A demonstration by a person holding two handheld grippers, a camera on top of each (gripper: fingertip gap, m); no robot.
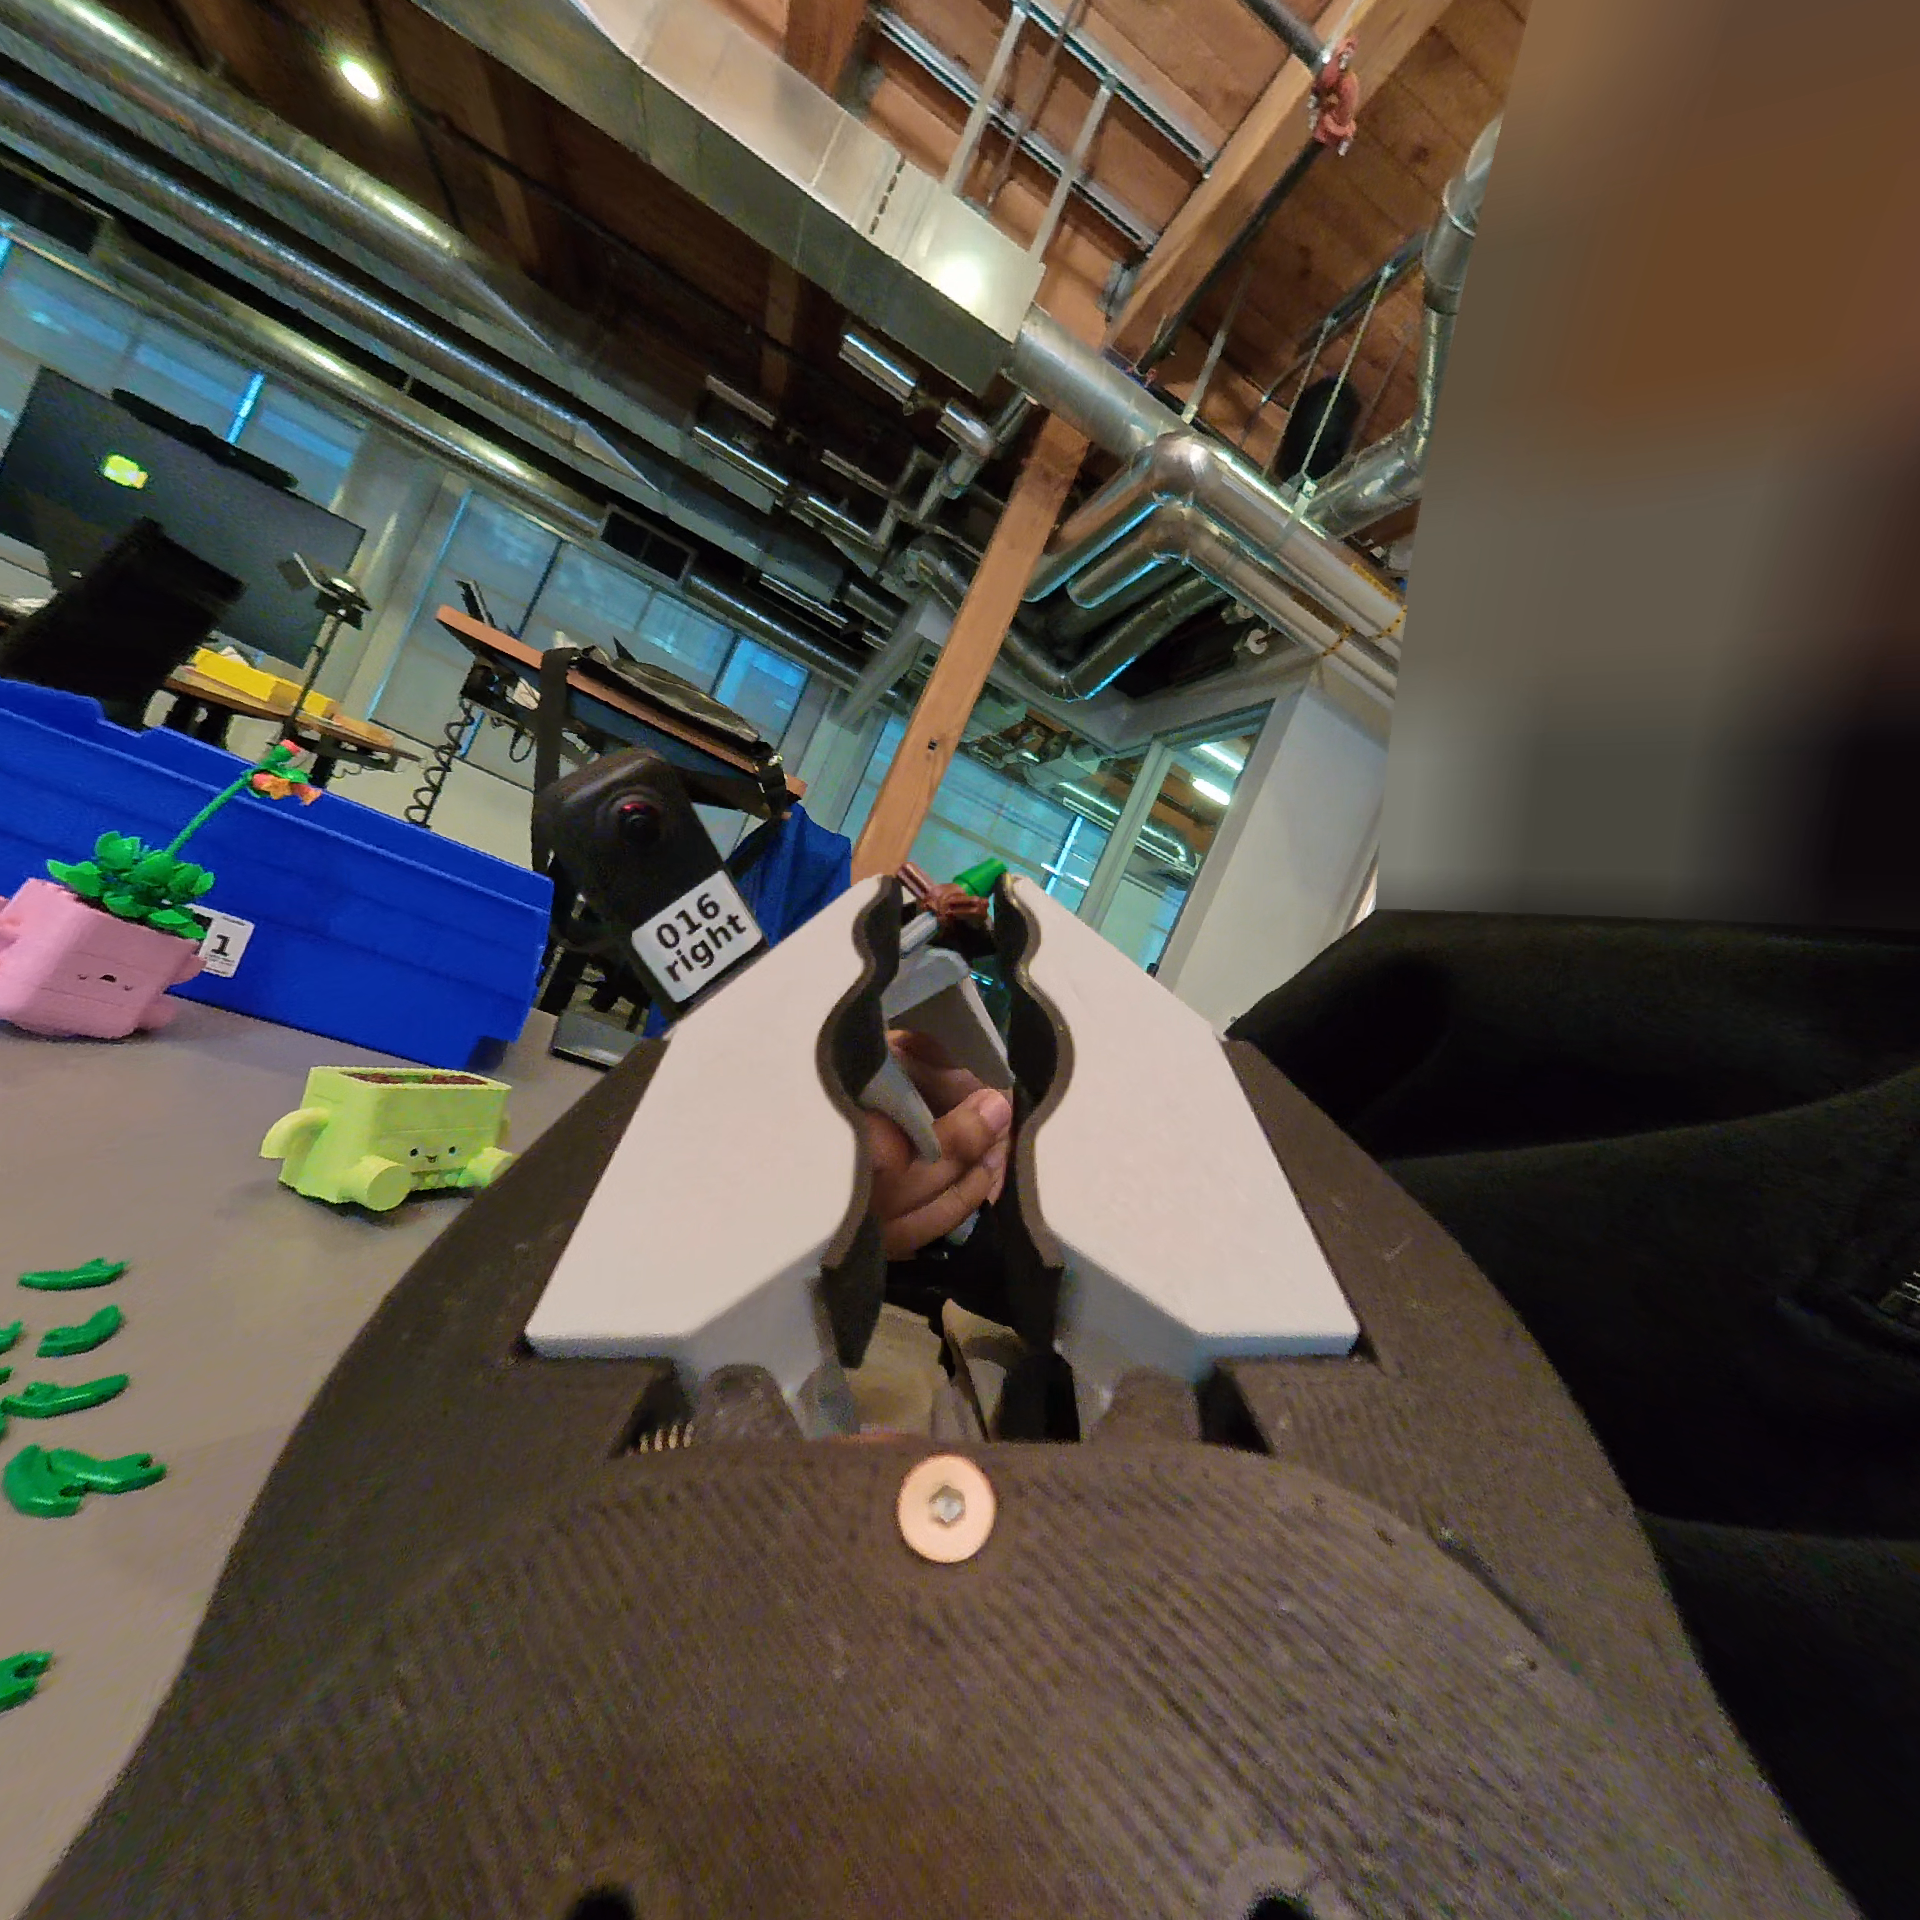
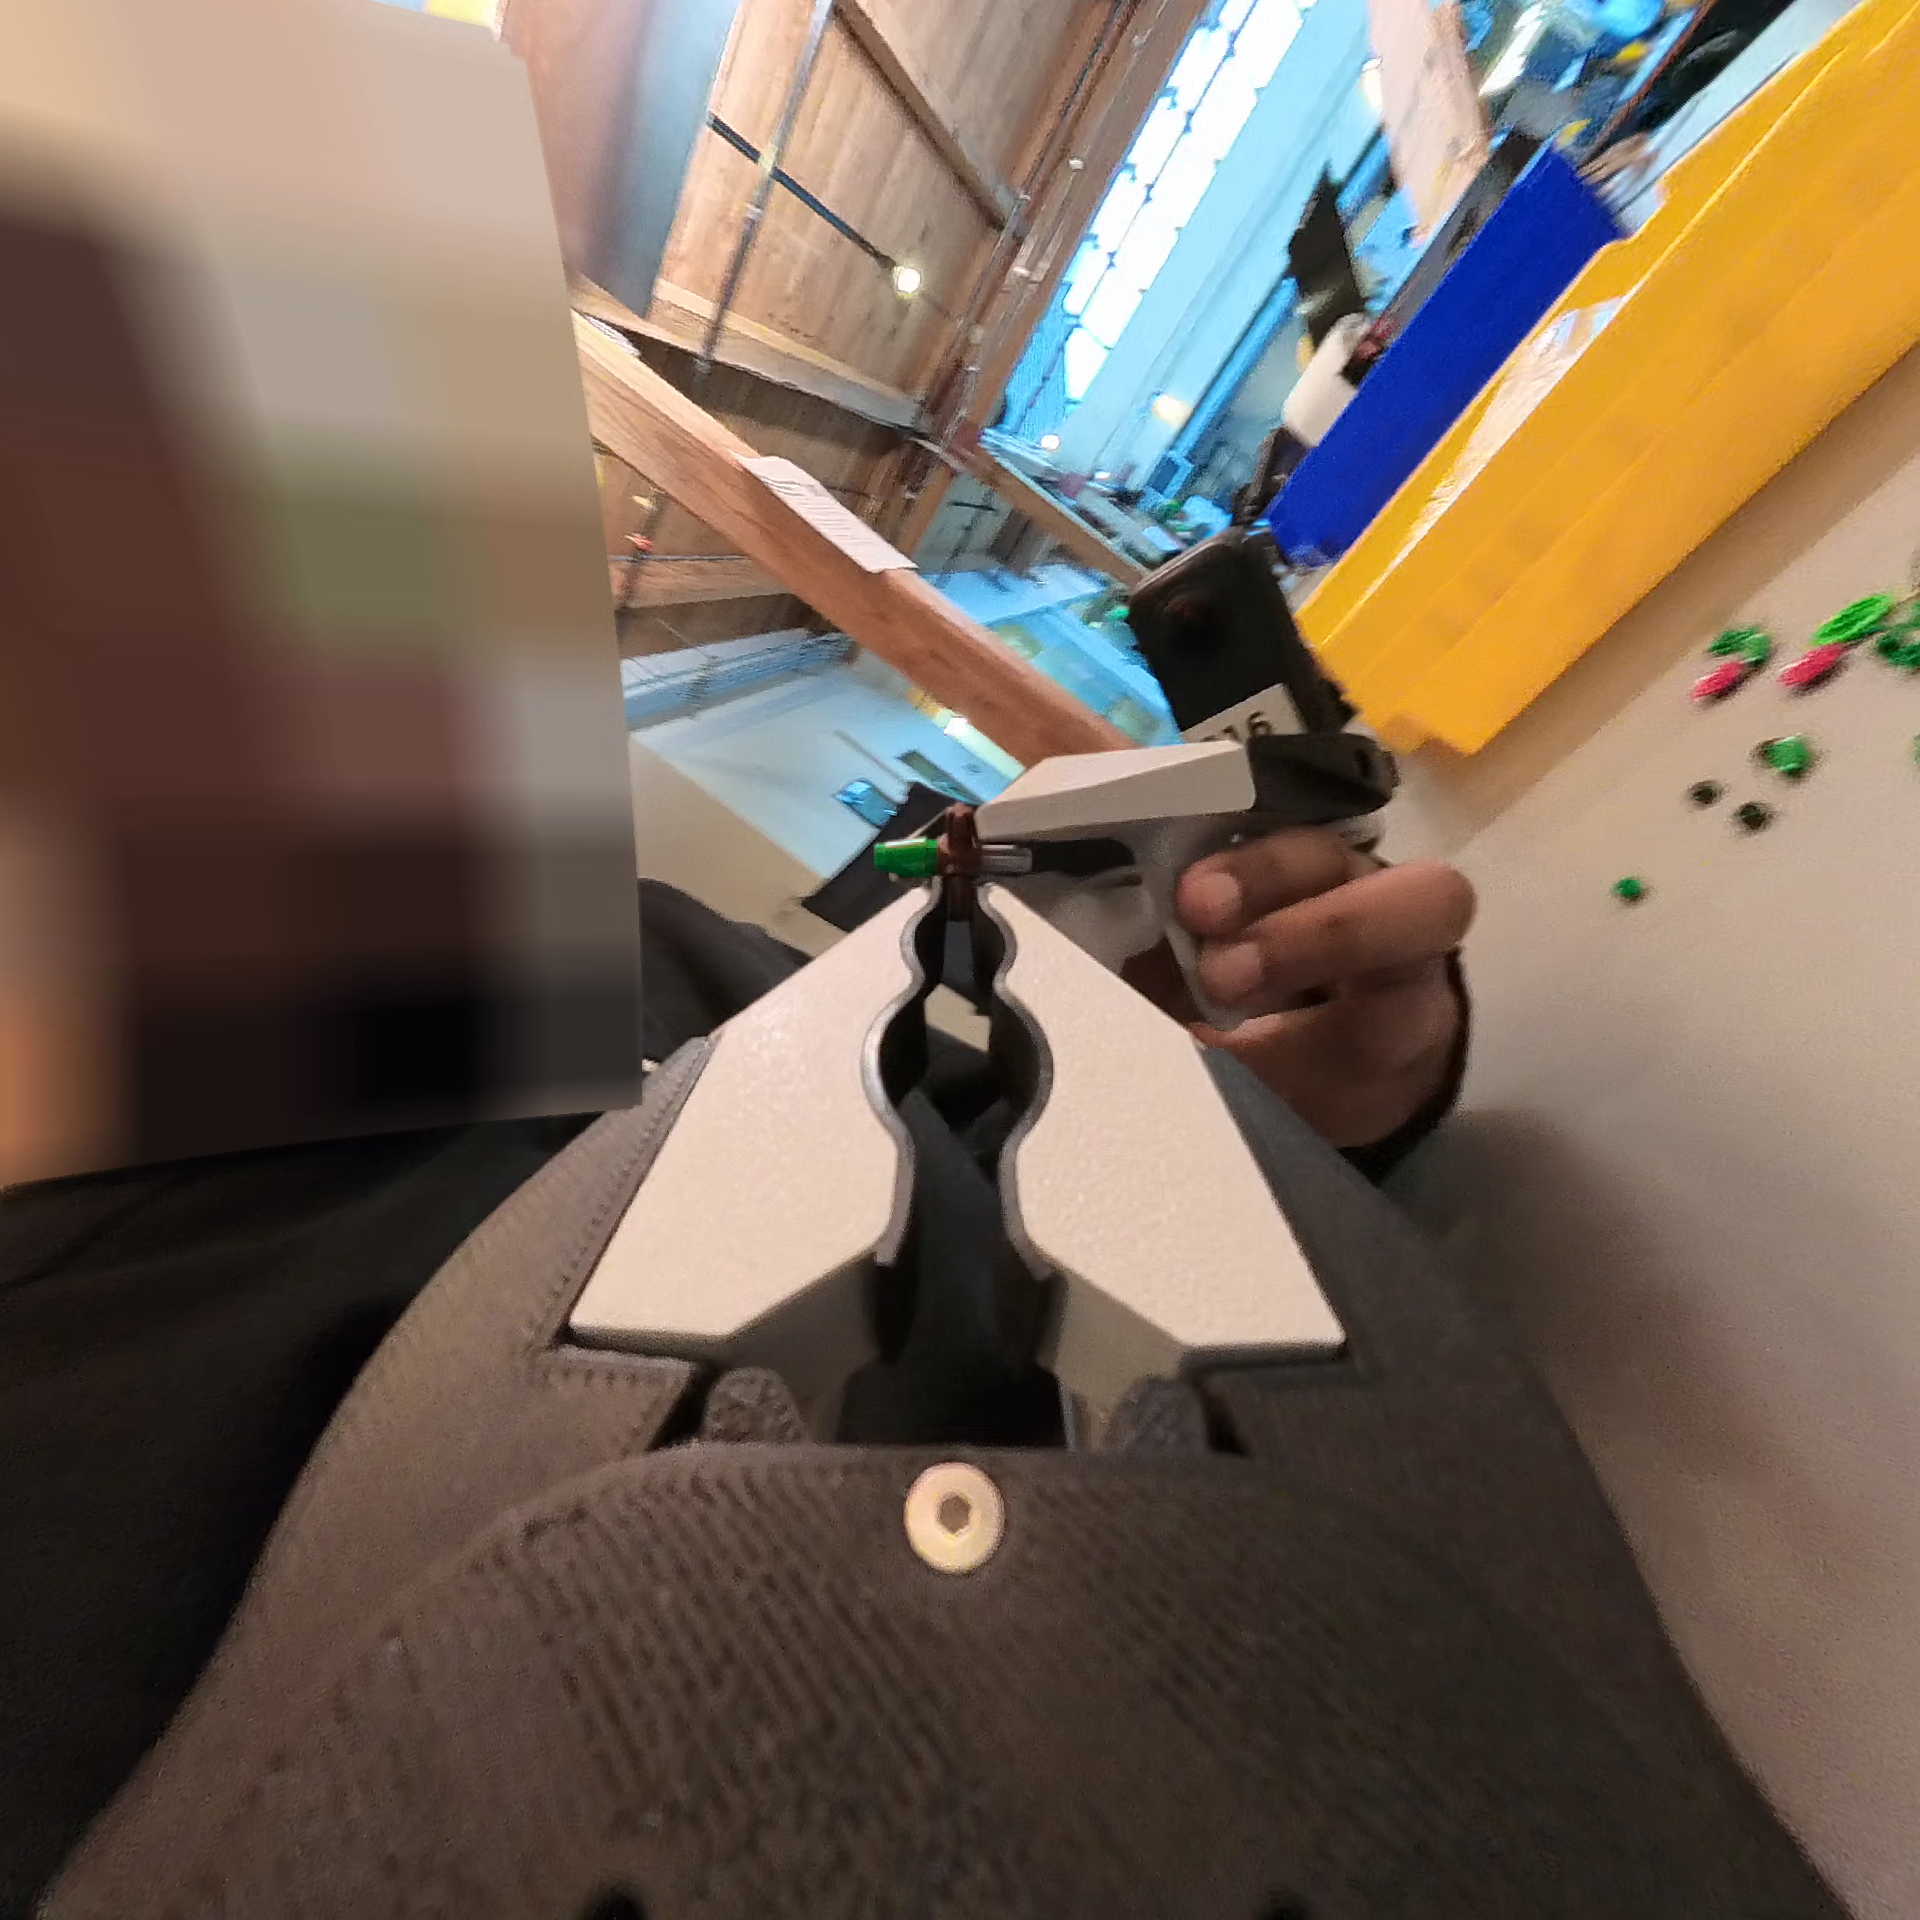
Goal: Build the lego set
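Note:
My left gripper [image 1: 948, 891] is raised off the table and shut on a small brown piece [image 1: 951, 904] with a green tip [image 1: 979, 878]. My right gripper [image 2: 958, 906] meets it tip to tip and is shut on the same brown piece [image 2: 961, 844]. The green tip [image 2: 904, 857] sticks out to the left. In the right wrist view the left gripper [image 2: 1023, 857] comes in from the right, held by a hand [image 2: 1320, 935]. A pink pot with a green plant [image 1: 94, 966] and a lime green pot [image 1: 395, 1132] stand on the grey table [image 1: 208, 1226].
Loose green leaf pieces [image 1: 73, 1392] lie at the table's left. A blue bin [image 1: 343, 914] stands behind the pots. A yellow bin [image 2: 1621, 416] and scattered green and pink pieces [image 2: 1813, 665] show in the right wrist view. A person's dark clothing [image 1: 1610, 1195] is close on the right.

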